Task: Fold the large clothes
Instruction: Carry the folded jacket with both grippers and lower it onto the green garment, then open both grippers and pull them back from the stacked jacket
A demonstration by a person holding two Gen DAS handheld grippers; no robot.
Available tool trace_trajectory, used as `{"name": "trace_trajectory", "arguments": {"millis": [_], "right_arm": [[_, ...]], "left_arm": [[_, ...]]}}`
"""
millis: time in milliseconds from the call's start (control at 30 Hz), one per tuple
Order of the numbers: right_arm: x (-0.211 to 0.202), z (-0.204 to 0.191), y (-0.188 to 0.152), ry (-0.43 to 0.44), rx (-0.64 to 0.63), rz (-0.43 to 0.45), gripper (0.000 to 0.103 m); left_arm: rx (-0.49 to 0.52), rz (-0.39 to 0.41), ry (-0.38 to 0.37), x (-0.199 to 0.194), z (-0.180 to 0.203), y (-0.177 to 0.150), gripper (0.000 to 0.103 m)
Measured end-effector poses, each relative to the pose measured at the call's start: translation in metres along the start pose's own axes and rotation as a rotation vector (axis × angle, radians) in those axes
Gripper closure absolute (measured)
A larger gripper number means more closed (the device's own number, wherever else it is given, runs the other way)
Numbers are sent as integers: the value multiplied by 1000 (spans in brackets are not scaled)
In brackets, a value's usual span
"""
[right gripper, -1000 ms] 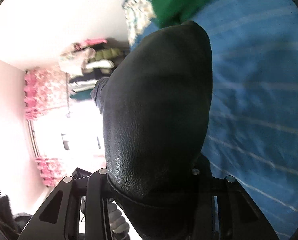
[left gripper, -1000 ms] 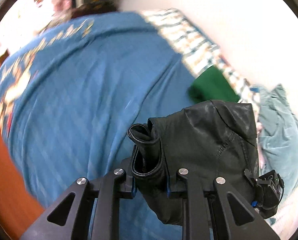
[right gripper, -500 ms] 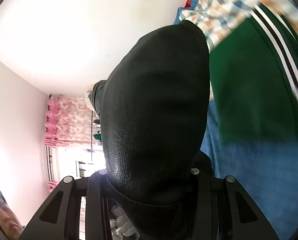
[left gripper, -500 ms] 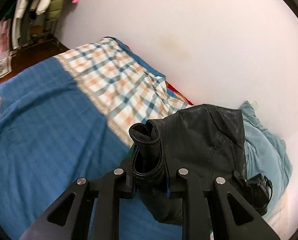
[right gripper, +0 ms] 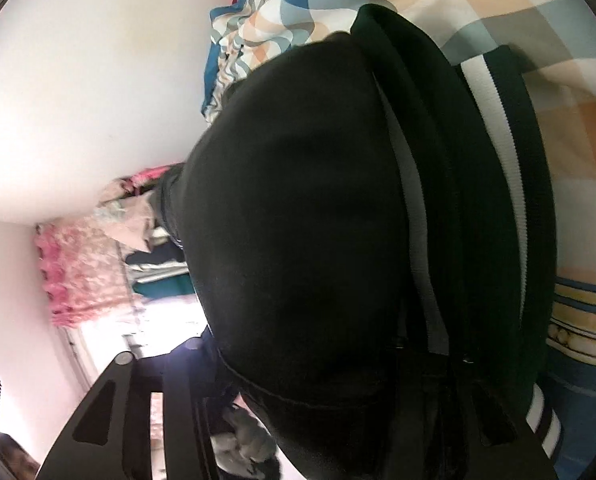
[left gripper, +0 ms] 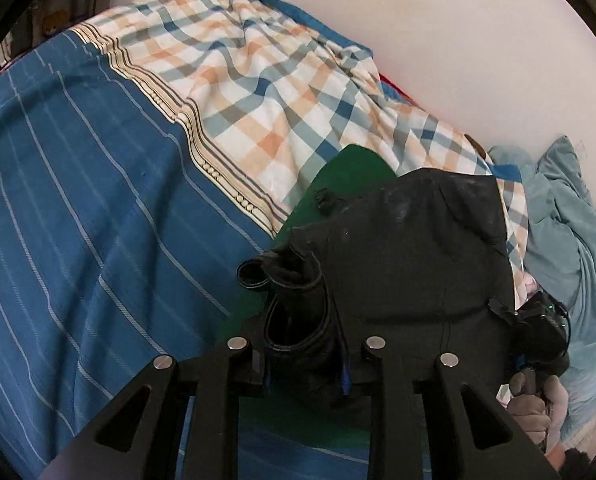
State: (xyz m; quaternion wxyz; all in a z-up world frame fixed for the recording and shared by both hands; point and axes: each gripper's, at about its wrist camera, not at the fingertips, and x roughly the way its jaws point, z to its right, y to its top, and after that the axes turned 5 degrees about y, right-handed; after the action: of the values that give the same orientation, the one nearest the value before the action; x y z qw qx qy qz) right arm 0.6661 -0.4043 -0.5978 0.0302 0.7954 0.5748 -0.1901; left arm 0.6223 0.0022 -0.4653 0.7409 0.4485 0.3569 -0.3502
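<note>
A folded black leather garment (left gripper: 414,264) is held between both grippers above a green garment (left gripper: 338,184) with white stripes that lies on the bed. My left gripper (left gripper: 304,364) is shut on the black garment's rolled edge. My right gripper (right gripper: 322,384) is shut on the other side of the black garment (right gripper: 294,200), which fills most of the right wrist view; its fingertips are hidden. The right gripper's body (left gripper: 542,328) shows at the right of the left wrist view. The green garment's striped edge (right gripper: 502,168) lies just under the black one.
The bed has a blue striped sheet (left gripper: 78,208) and a checked quilt (left gripper: 282,92) against a white wall. A light blue blanket (left gripper: 566,216) is bunched at the right. Hanging clothes and a pink curtain (right gripper: 82,272) stand across the room.
Both grippers carried the black garment across the blue sheet toward the wall and lowered it over the green garment. Both grips stayed shut.
</note>
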Motion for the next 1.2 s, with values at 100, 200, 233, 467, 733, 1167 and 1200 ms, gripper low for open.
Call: {"name": "trace_trajectory", "arguments": {"millis": [100,200,233,467,733,1167,1200], "right_arm": [[-7,-43,-24,-229,-113,62,30],[-13,-82,-59,-522,-231,152,16],[-12,-93,-73,-631,-265,175,16],[-13,-135,-189,-1098,-399,291,10],[-51,-236,-340,-1154,-364,443,9],[-137,-432,-590,-1152,-468,637,9],[-140,-440,-602,-1147,-471,644,9]], "left_arm": [[28,-27,27,-4,3,3,76],[125,-8,140,-21,18,-1,48],[161,4,180,-26,23,-2,18],[368,63,337,-86,54,-16,0],[496,110,320,-212,87,-52,0],[571,202,223,-436,108,-130,0],[569,208,221,-446,107,-133,0]]}}
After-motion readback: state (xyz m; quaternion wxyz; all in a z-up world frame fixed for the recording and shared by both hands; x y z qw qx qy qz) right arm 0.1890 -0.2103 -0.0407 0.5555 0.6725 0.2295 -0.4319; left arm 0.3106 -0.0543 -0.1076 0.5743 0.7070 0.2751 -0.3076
